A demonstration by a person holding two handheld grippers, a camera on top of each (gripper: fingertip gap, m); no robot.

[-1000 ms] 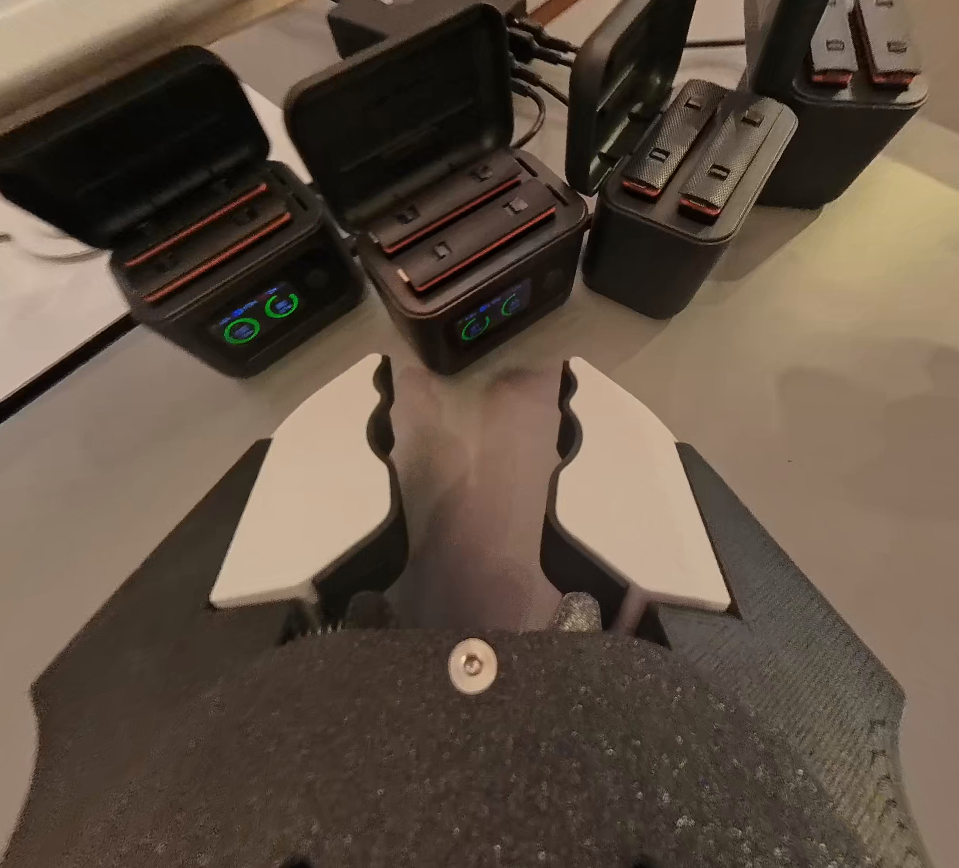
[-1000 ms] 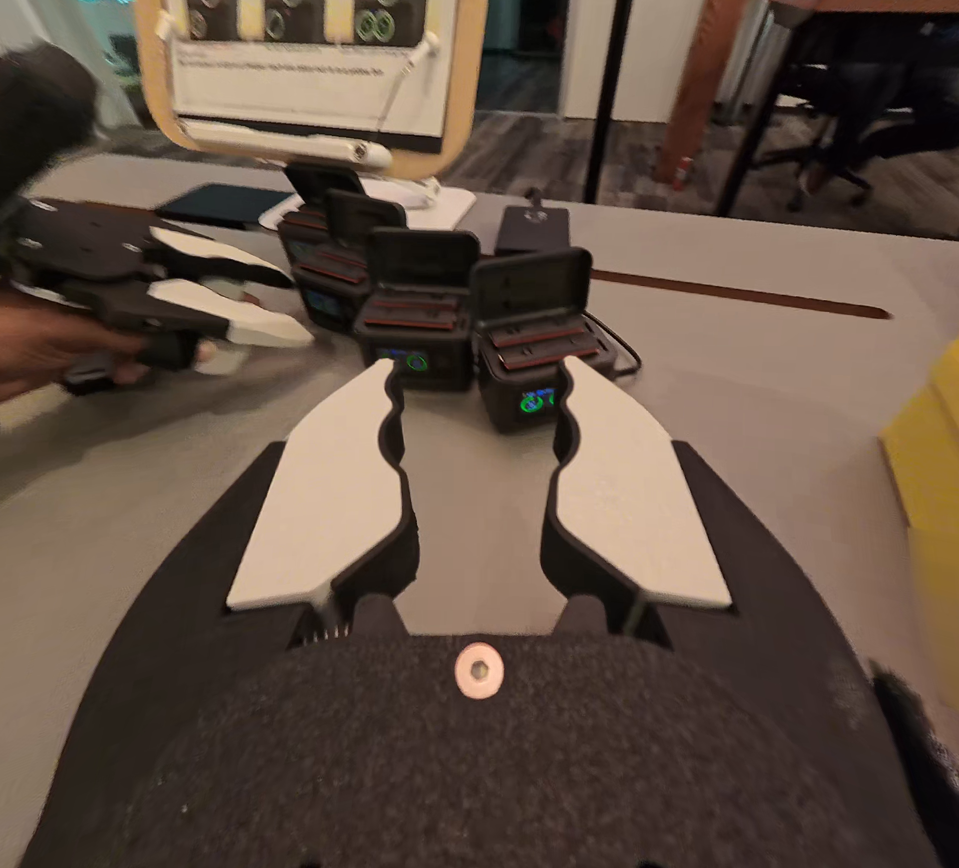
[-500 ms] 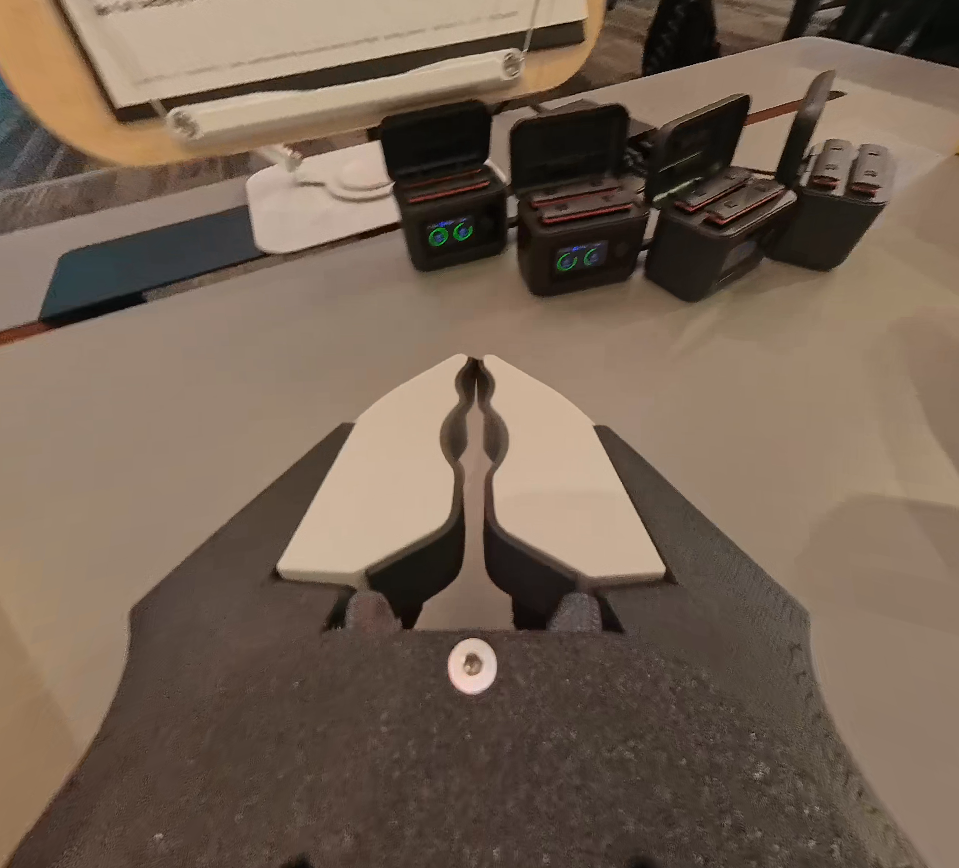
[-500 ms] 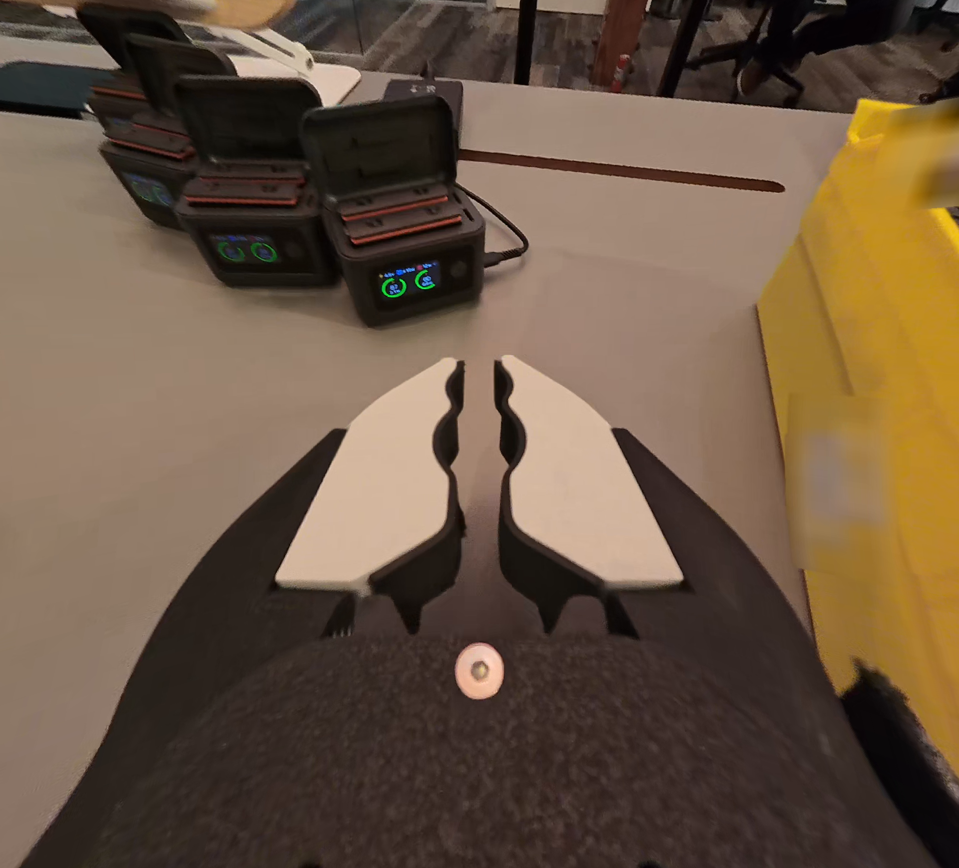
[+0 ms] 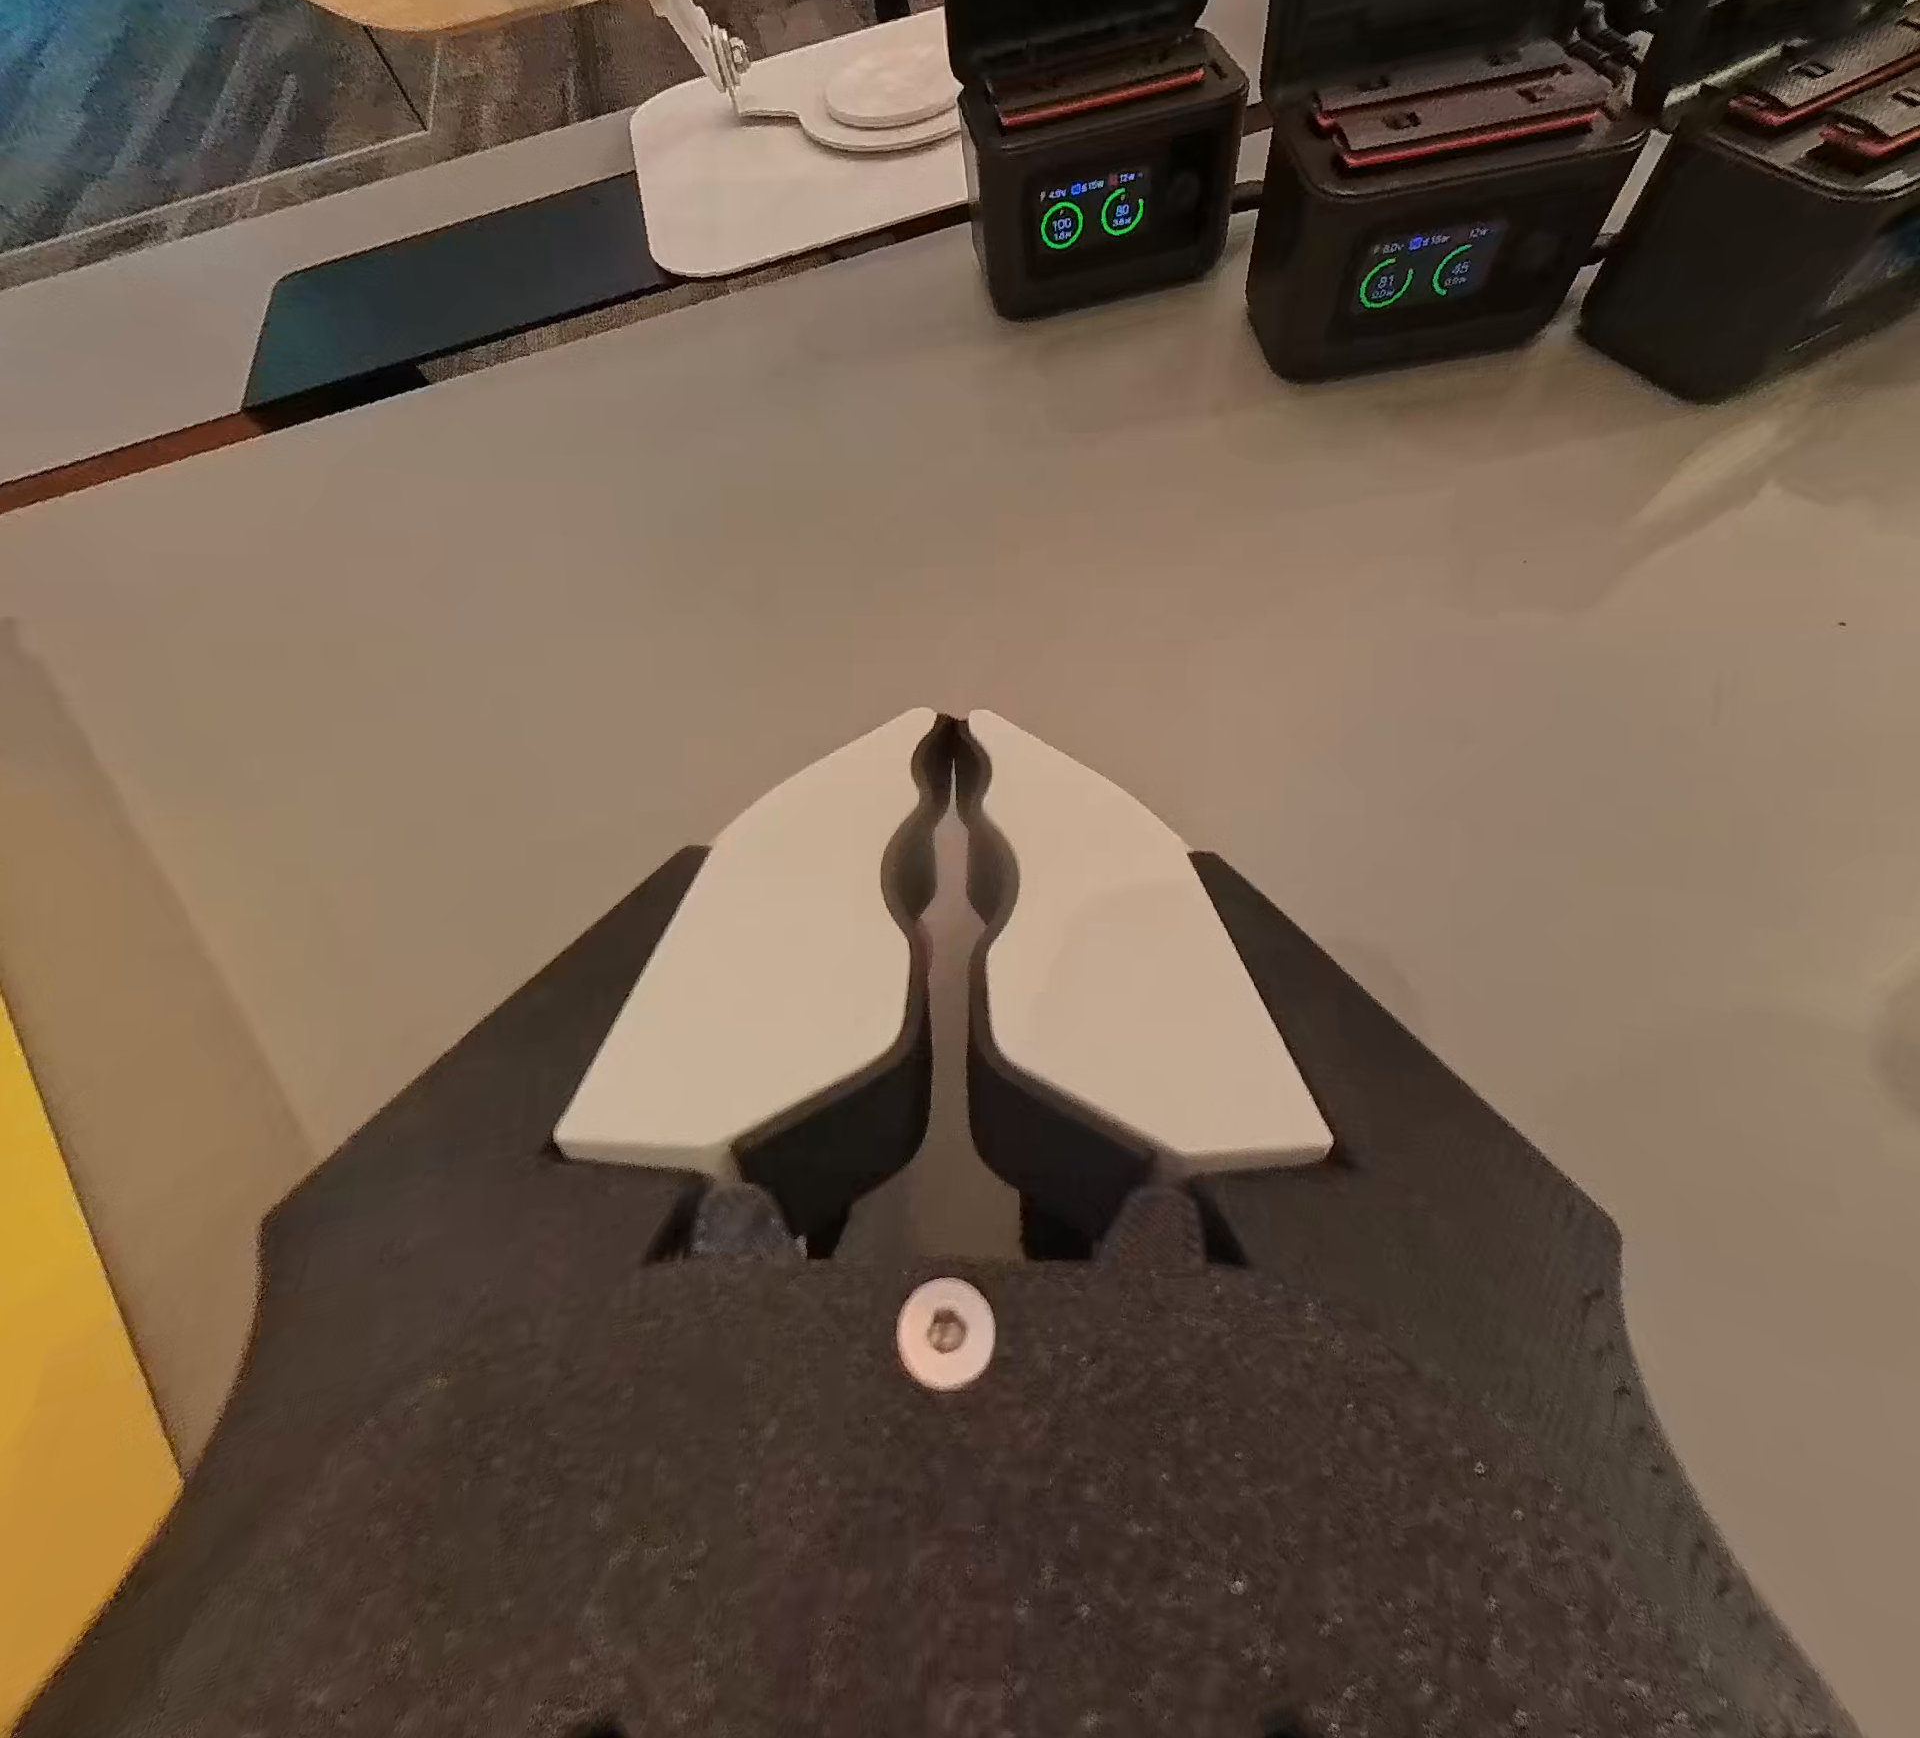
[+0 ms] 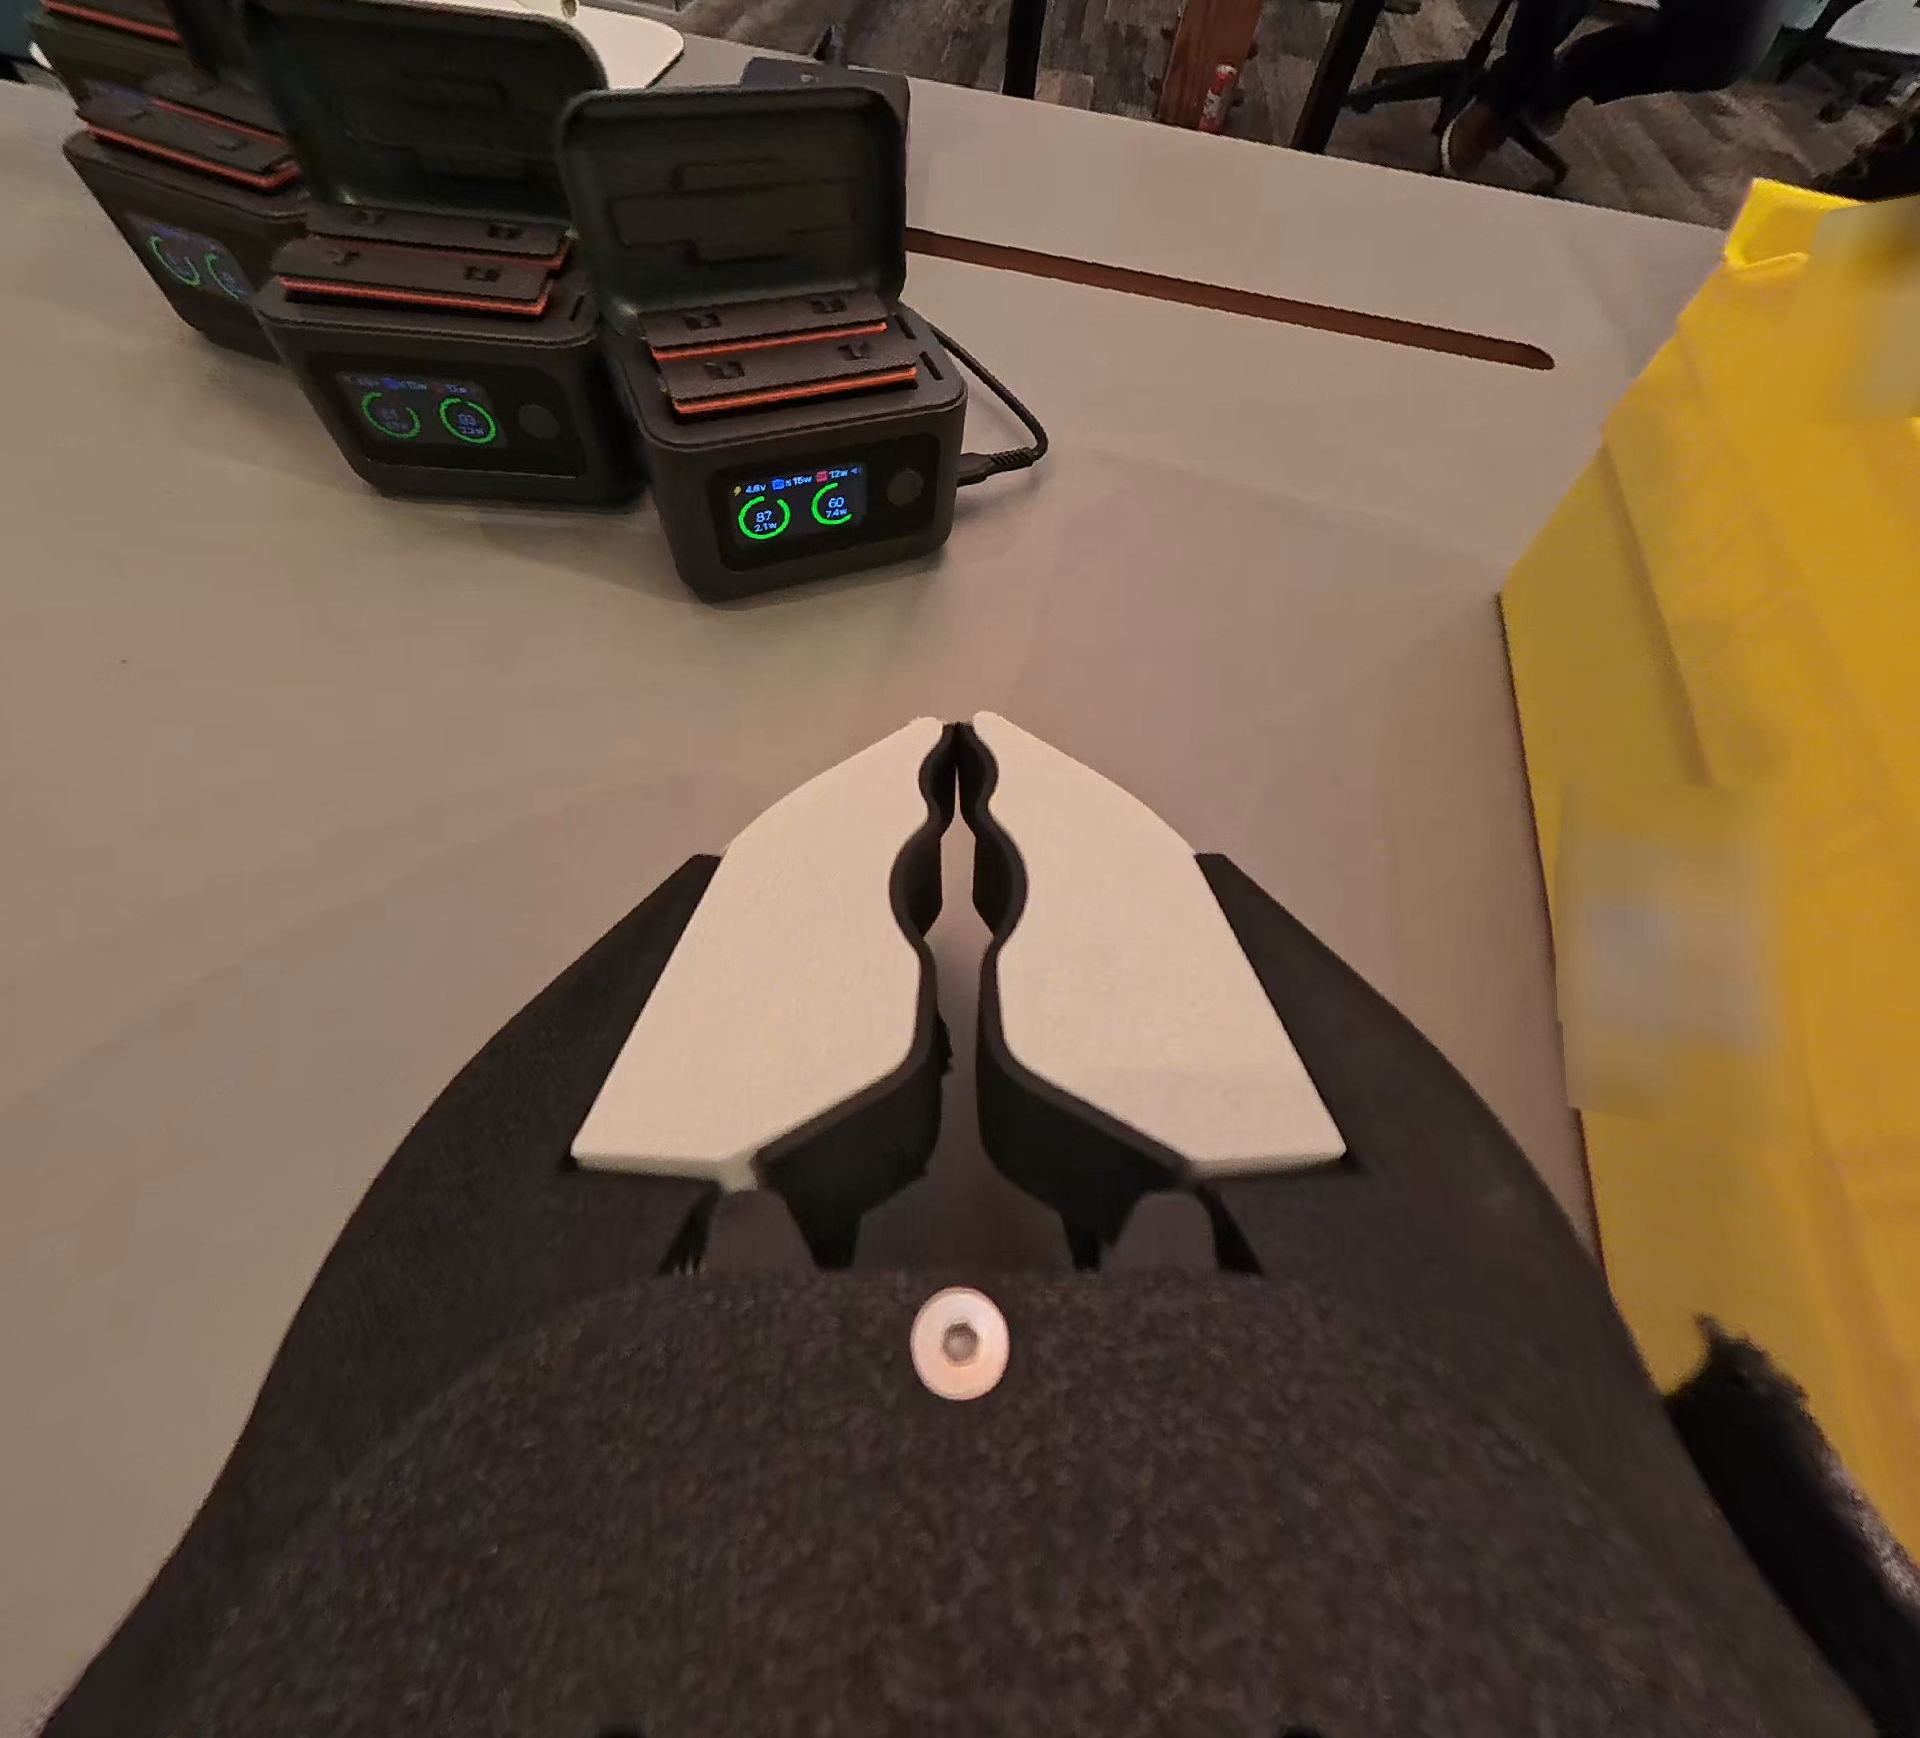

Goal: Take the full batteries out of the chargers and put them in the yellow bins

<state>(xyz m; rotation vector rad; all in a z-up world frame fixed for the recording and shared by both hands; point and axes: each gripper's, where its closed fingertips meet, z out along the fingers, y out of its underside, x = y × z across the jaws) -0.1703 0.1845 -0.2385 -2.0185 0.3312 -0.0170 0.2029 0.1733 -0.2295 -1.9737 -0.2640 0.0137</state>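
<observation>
Several black chargers with open lids stand in a row on the grey table. In the left wrist view the leftmost charger (image 5: 1101, 161) and its neighbour (image 5: 1434, 213) show lit green rings, with red-edged batteries (image 5: 1101, 90) in their slots. In the right wrist view the nearest charger (image 6: 790, 431) holds two batteries (image 6: 779, 358); another charger (image 6: 457, 358) stands left of it. My left gripper (image 5: 953, 724) is shut and empty above bare table, well short of the chargers. My right gripper (image 6: 959, 730) is shut and empty. A yellow bin (image 6: 1745, 753) stands at its right; another yellow bin's edge (image 5: 62, 1356) shows at the left.
A wooden-framed instruction board on a white stand (image 5: 769, 161) rises behind the chargers, next to a dark mat (image 5: 447, 306). A black cable (image 6: 997, 431) runs from the nearest charger. A brown slot (image 6: 1226, 301) crosses the table. Chairs and a person's legs (image 6: 1621, 26) lie beyond the table. The left gripper's tips are roughly 40 cm from the right gripper's.
Both grippers went from open to shut, holding nothing. The left drew back from the chargers and to the left; the right swung right toward the yellow bin.
</observation>
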